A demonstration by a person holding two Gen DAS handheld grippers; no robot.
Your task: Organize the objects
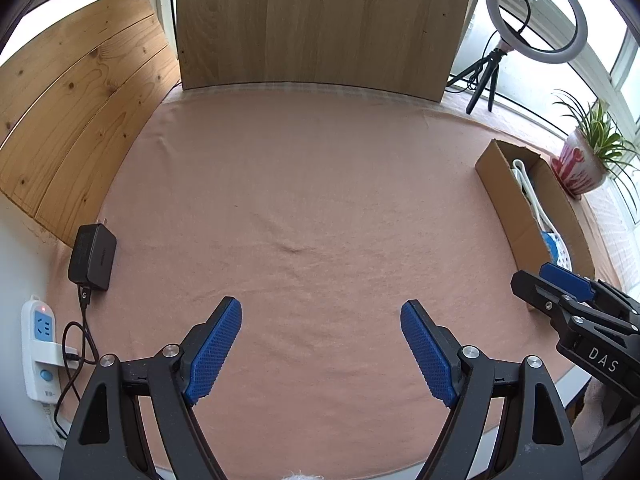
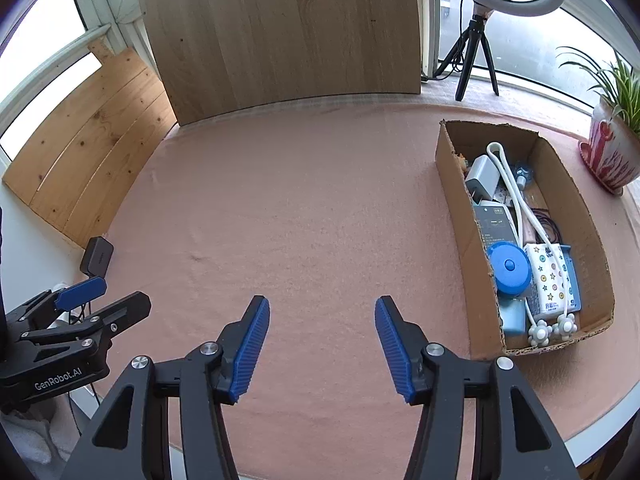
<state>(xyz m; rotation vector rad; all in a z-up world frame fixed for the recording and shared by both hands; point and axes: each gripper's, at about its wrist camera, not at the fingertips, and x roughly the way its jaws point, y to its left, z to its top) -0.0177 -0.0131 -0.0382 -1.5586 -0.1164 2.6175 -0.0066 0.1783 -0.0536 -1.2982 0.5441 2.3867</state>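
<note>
Where cloth lies, one cardboard box (image 2: pixel 472 240).

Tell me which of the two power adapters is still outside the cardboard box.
The black adapter lies on the pink cloth at the table's left edge, cable attached. The white adapter already sits inside the cardboard box.

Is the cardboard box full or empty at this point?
Fairly full. The cardboard box holds a white charger, blue round case, tissue pack and more.
</note>
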